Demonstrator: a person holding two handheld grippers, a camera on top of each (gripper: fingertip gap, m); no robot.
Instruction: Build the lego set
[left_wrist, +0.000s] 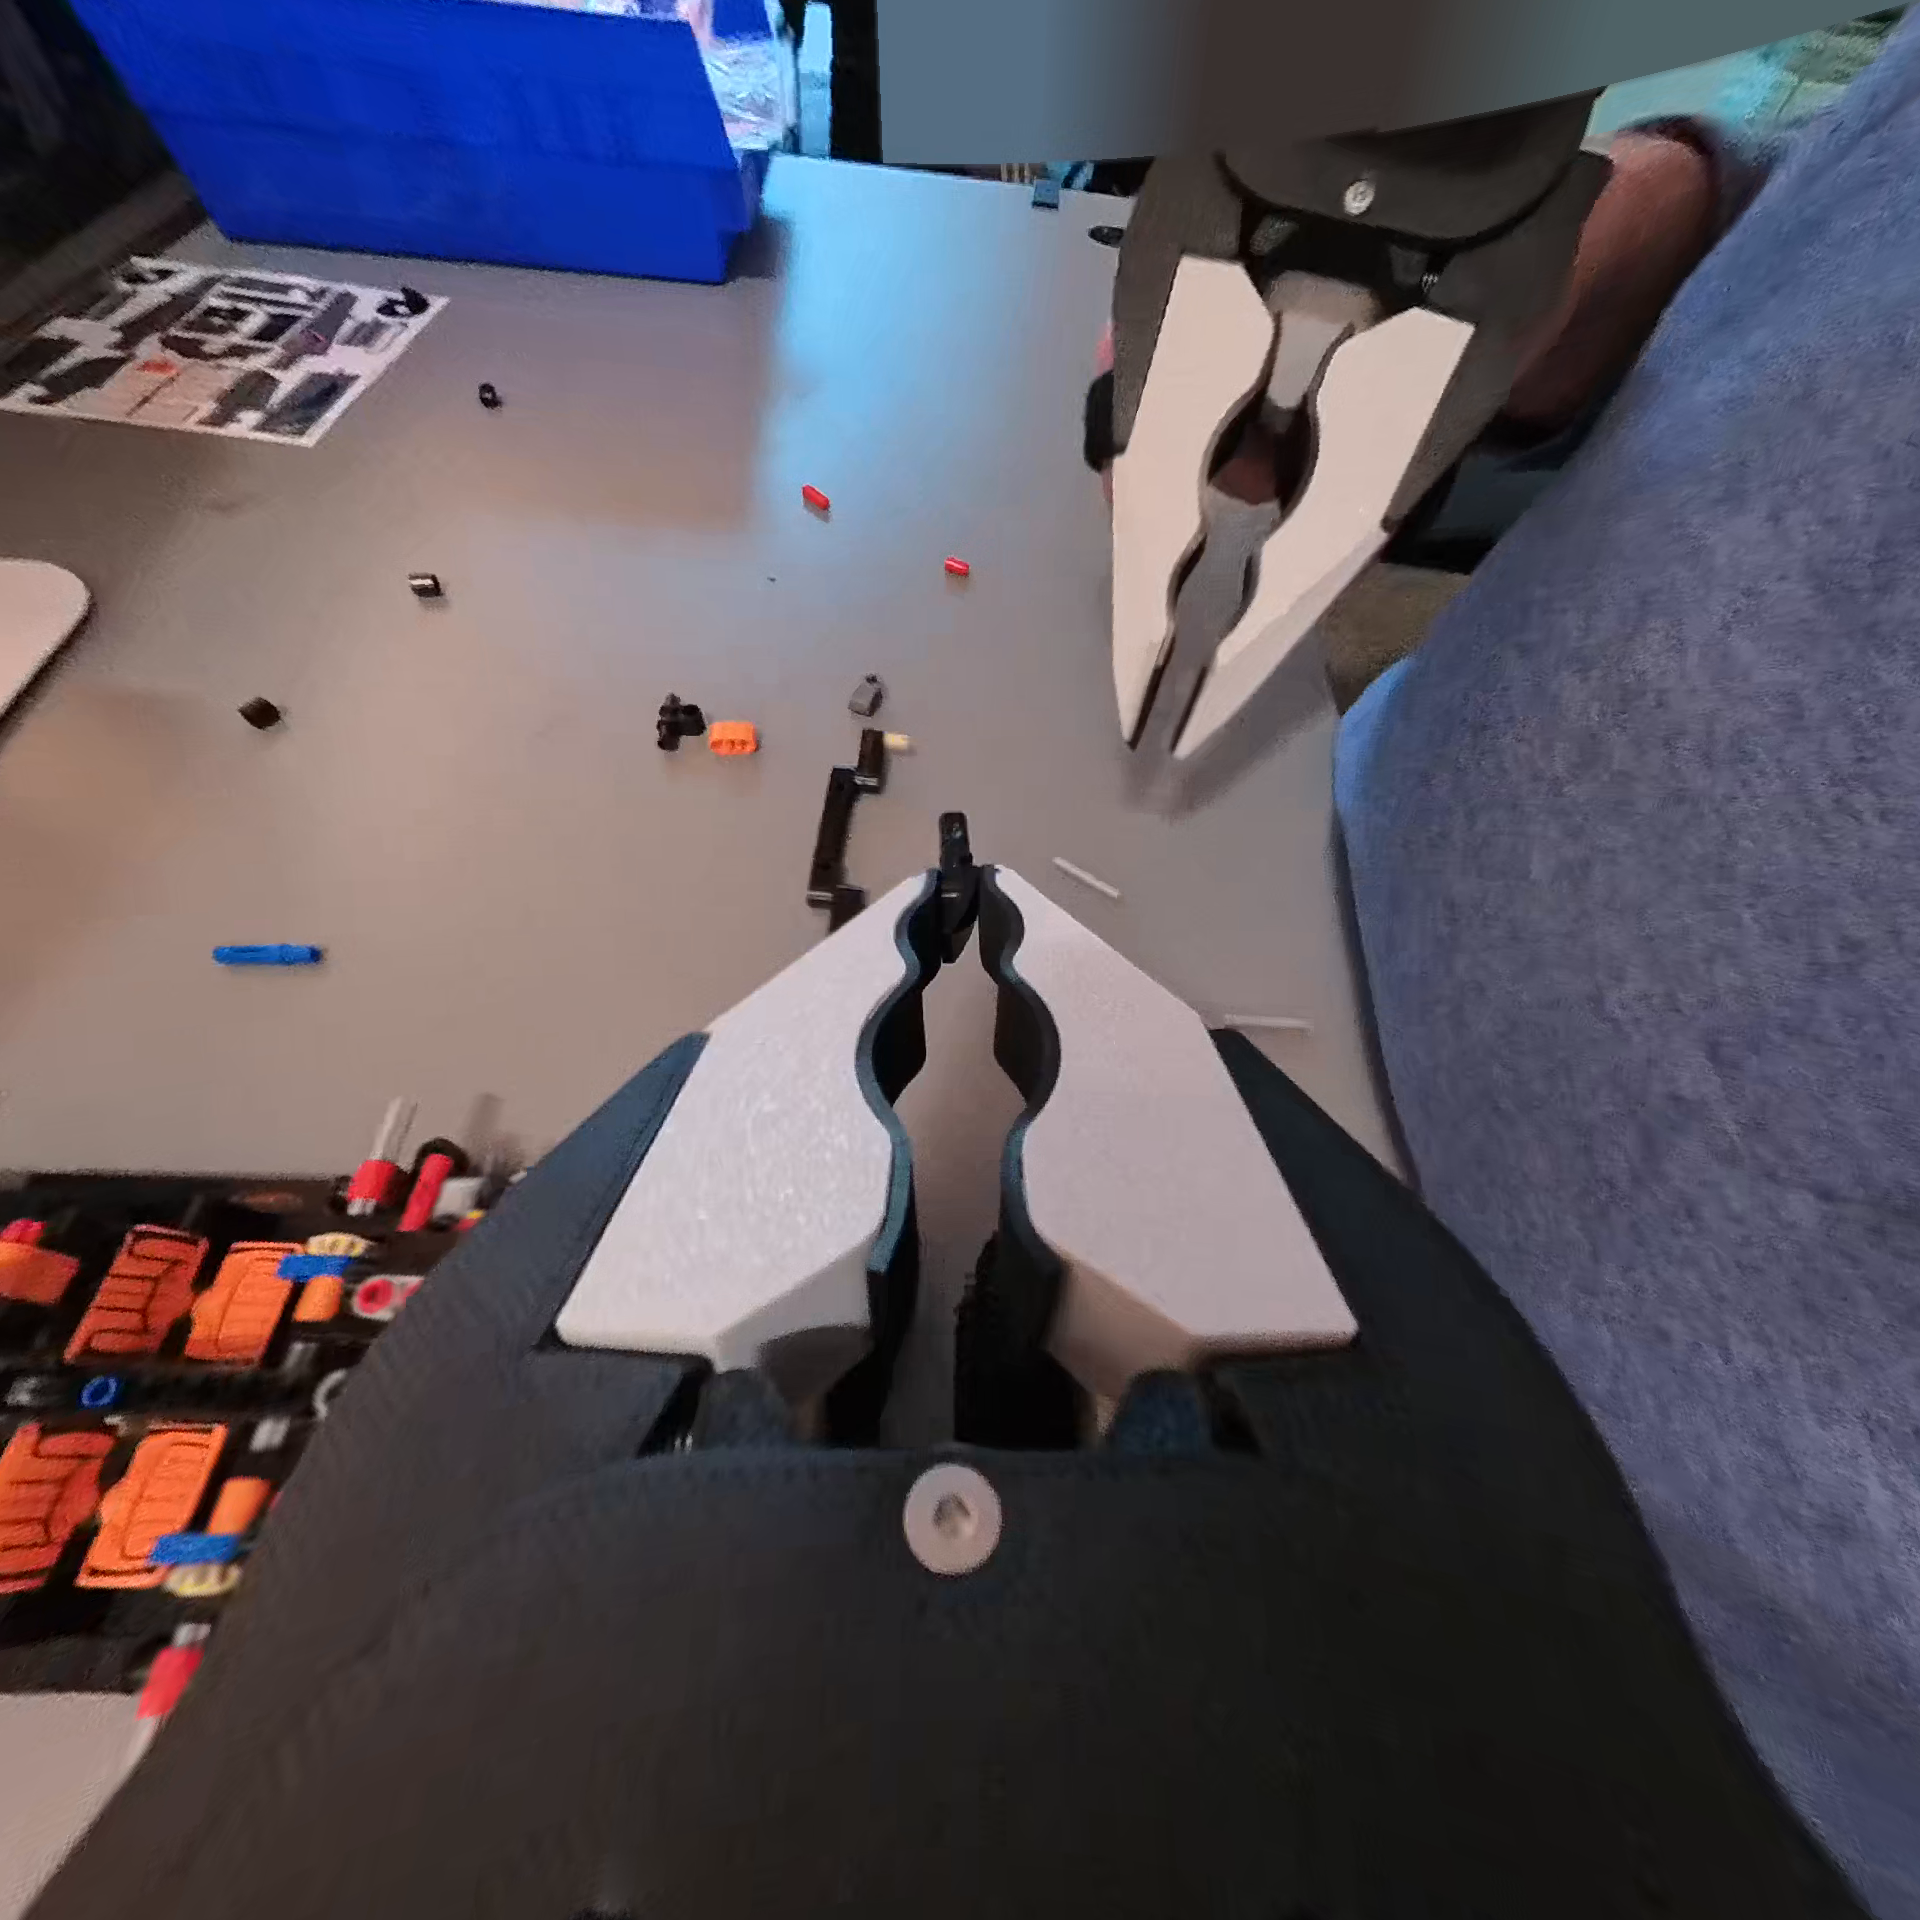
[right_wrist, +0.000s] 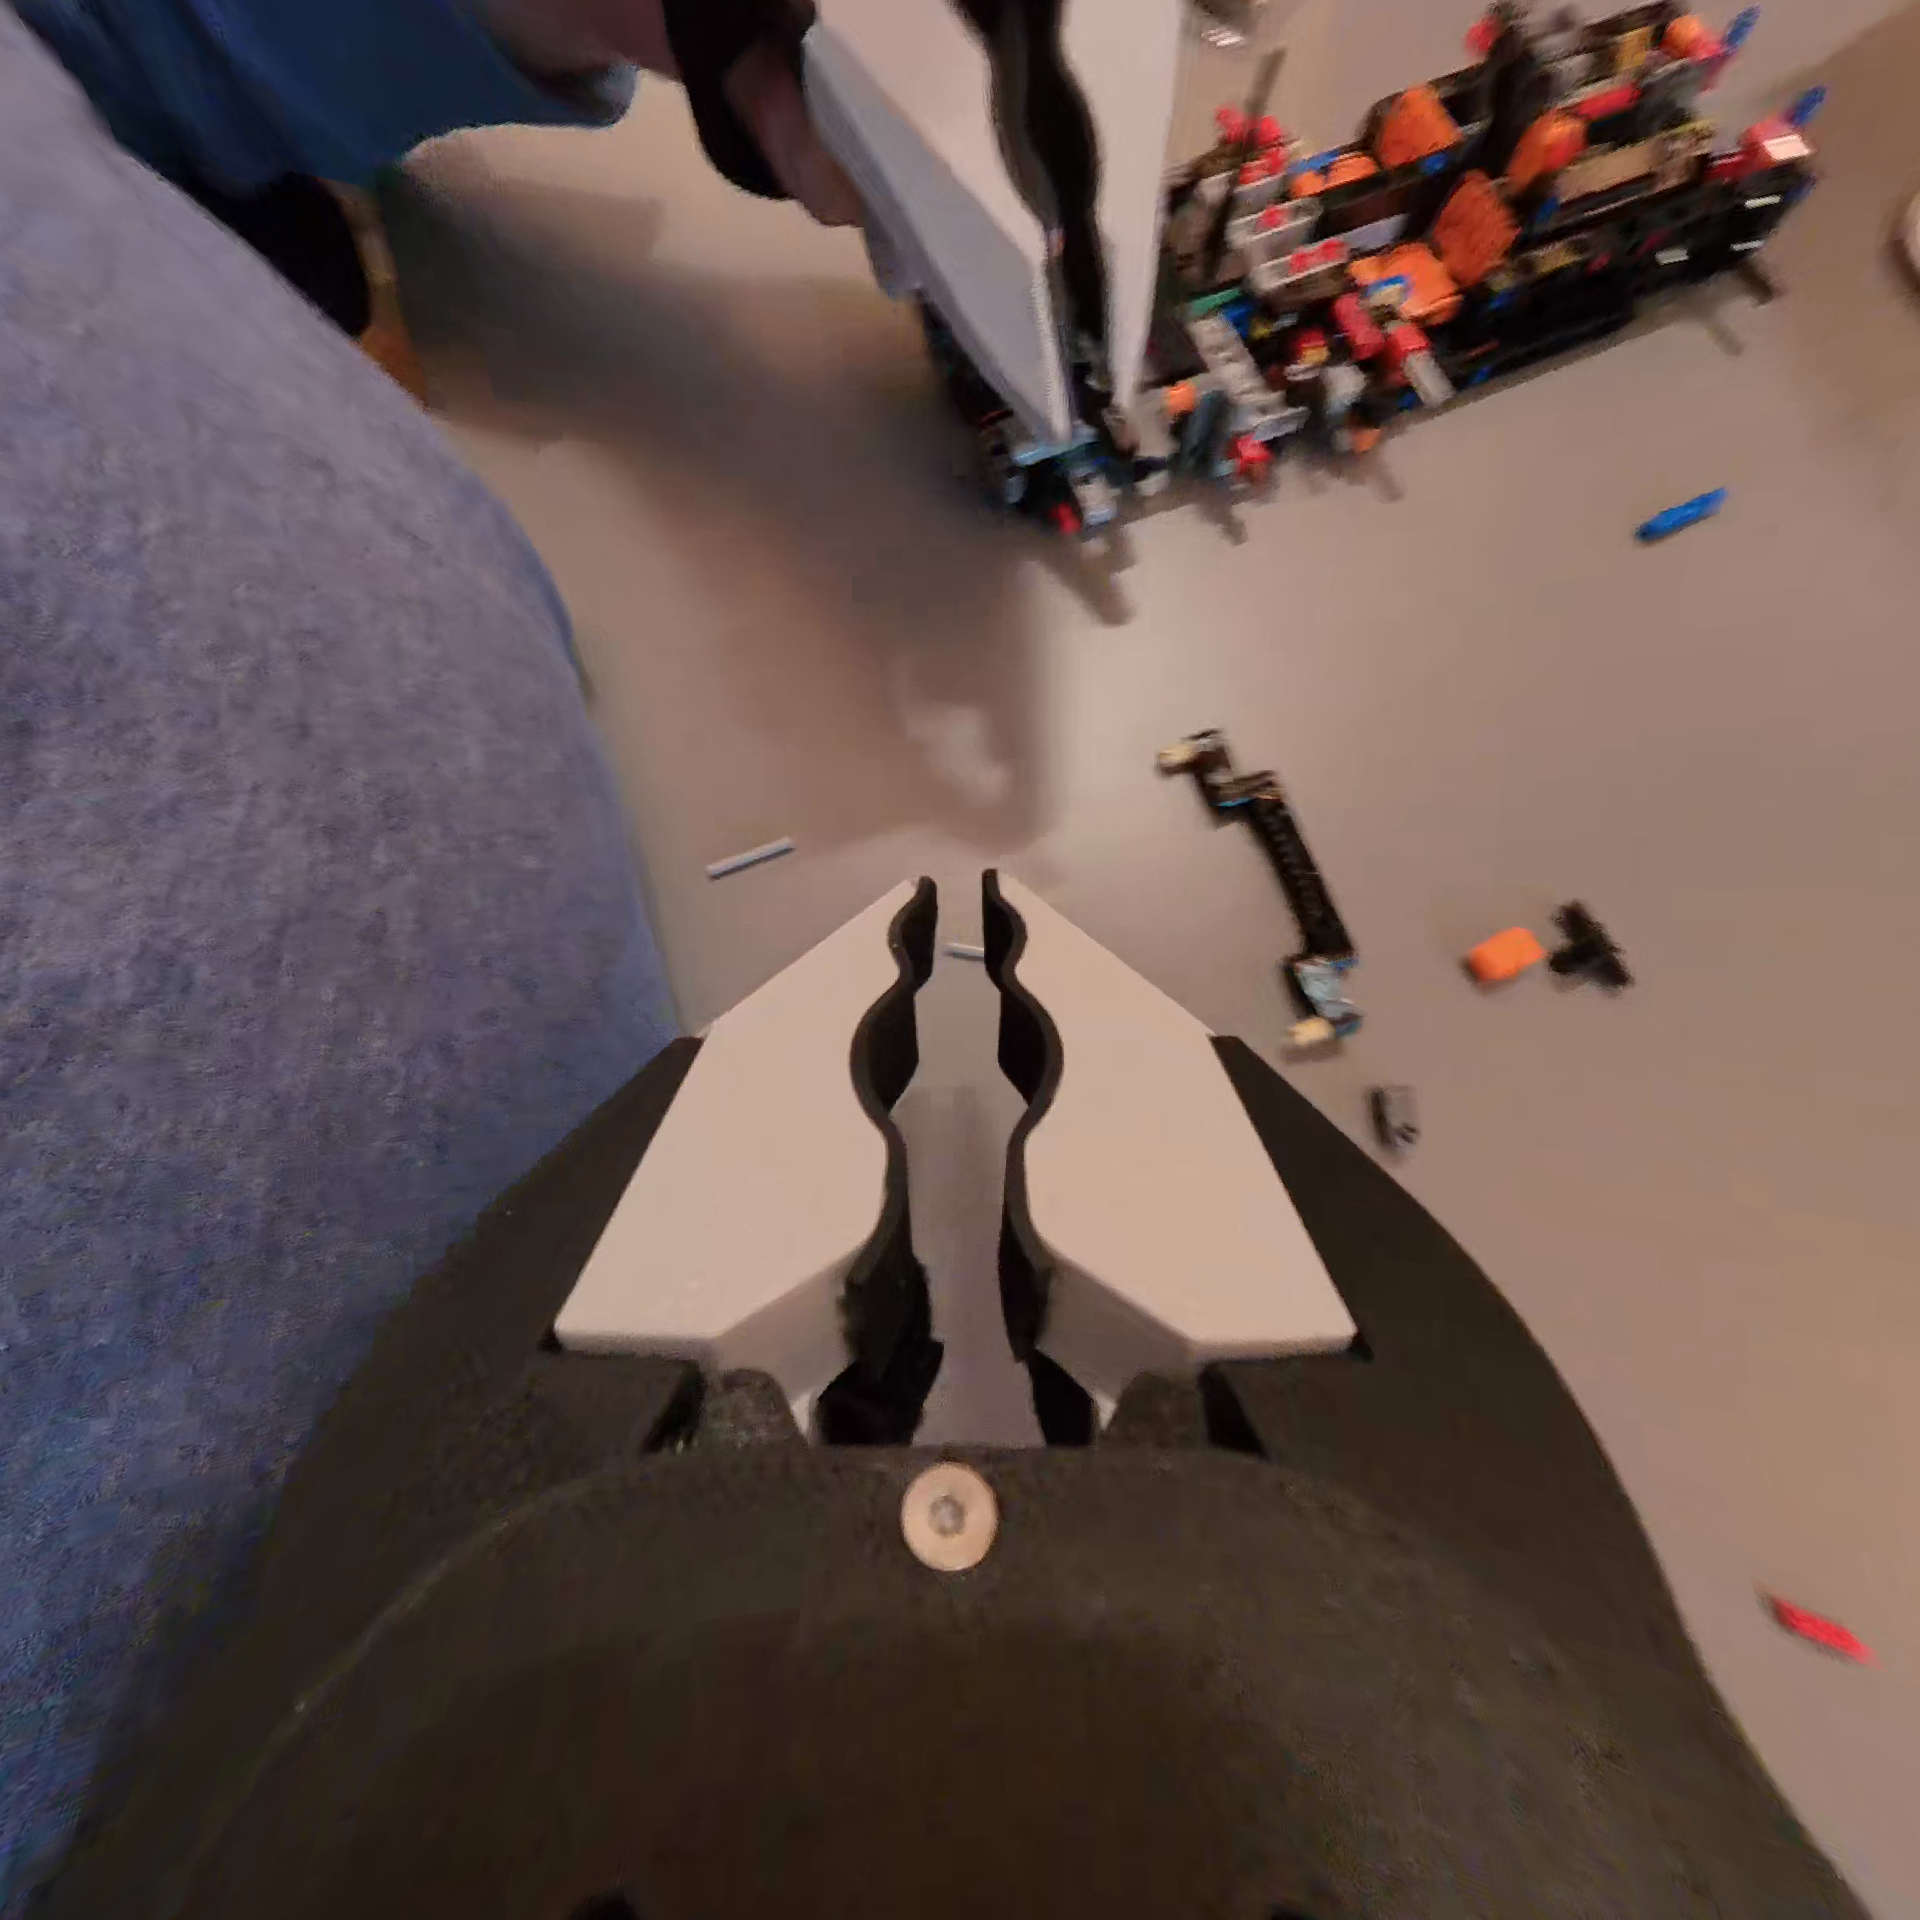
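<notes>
The lego set is sitting partly built: a large black and orange model (right_wrist: 1475, 270) is standing on the grey table (left_wrist: 582, 582), at the near left in the left wrist view, already dense with seats and coloured pins. Much appears left, since loose parts are lying scattered across the table: a black beam (left_wrist: 844, 831) with a tan pin, an orange piece (left_wrist: 734, 738) just beside a black connector (left_wrist: 675, 719), two red pins (left_wrist: 816, 498), a blue axle (left_wrist: 267, 954) well apart to the left, and other small black bits. A printed sheet (left_wrist: 208, 348) and a blue bin (left_wrist: 436, 135) are lying at the far side.

The left gripper (left_wrist: 958, 883) is clamping a small black piece (left_wrist: 954, 862) at its very tips, fingers nearly together, holding it above the table near the beam. The right gripper (right_wrist: 958, 883) is hanging empty, its fingers a narrow gap apart and touching nothing; the table shows through between them. In the left wrist view it is hovering at the far right, tips pointing down toward the table. The next step probably joins the held piece to the beam or model.
</notes>
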